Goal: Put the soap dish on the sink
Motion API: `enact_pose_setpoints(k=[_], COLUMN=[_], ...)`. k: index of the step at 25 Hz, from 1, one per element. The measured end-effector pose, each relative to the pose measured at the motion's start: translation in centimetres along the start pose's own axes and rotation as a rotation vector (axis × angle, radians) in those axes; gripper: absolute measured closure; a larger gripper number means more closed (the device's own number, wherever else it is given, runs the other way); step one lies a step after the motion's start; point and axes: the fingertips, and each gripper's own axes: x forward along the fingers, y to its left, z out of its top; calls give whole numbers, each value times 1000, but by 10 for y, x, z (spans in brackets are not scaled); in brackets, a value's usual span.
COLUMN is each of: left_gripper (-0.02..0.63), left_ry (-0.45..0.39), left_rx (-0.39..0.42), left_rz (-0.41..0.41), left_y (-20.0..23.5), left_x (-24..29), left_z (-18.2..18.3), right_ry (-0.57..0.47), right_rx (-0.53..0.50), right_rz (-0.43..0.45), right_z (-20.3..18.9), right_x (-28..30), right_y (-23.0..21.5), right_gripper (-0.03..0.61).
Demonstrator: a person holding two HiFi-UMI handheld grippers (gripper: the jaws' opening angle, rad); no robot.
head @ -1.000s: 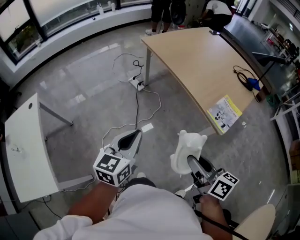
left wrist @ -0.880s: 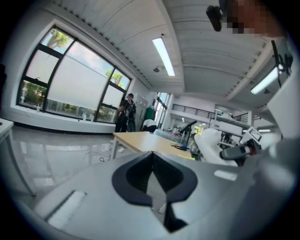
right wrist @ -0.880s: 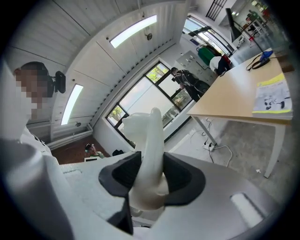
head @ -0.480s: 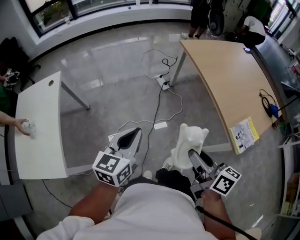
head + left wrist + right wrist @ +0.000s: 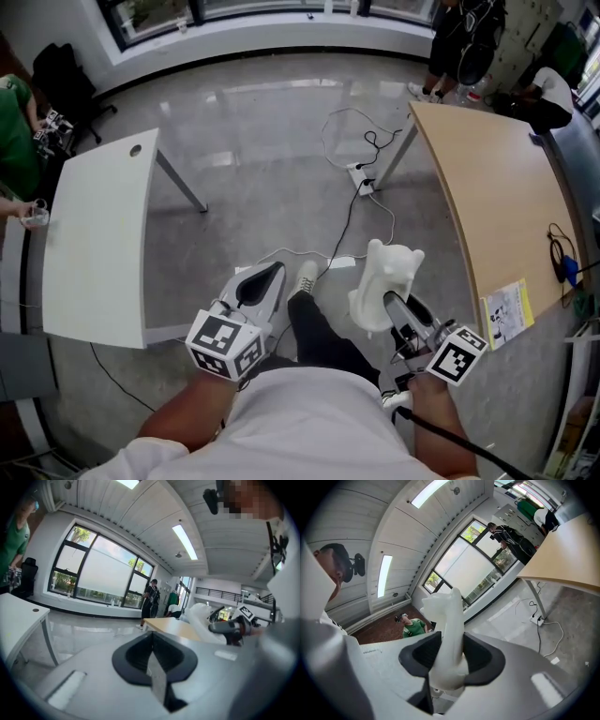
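While both grippers point ahead of me and a little downward, I see my left forearm (image 5: 187,412) and right forearm (image 5: 441,436) reaching out from the bottom edge of the head view, roughly parallel, each with its marker cube on top. The left gripper (image 5: 266,274) is empty: in its own view the dark pads (image 5: 136,656) meet along one seam with nothing between them. The right gripper (image 5: 390,302) has its jaws set fairly wide and clamped on the soap dish (image 5: 384,281). In the right gripper view the white soap dish stands on edge between the pads, its upper part rising well above them. It hangs in the air over the grey floor (image 5: 253,169), above a trailing cable (image 5: 349,211), between the white table (image 5: 94,244) on the left and the wooden table (image 5: 497,206) on the right. A power strip (image 5: 359,174) lies on the floor just beside the wooden table's leg, and a leaflet (image 5: 507,314) rests at that table's near edge. A person in green (image 5: 14,122) sits past the white table's far left corner.
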Motion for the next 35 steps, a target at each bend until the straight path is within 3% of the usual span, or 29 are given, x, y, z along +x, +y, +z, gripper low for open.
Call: enact_pose_setpoints(k=[10,13,21,28,32,35], left_gripper=[609,609,609,609,609,609], left_ry=[50,73,69,79,81,94], left_rx=[-26,-60,-13,42,211,219], left_rz=[28,7,-19,-70,-149,-224], left_y=[75,100,141,140,112,92], left_x=[85,124,213,258,279,298], left_z=[8,29,100,130,141,140], right_ry=[18,9,-50,-115,-187,-244], right_rx=[17,27,61,77,80,99], right_rz=[32,30,29,7,-20,-54], right_z=[51,82,159,188,199,201], right_x=[103,143,208,209,193,176], right_y=[-70,-88,-134,-153,-163,-172], right_gripper=[431,431,431,431,431,431])
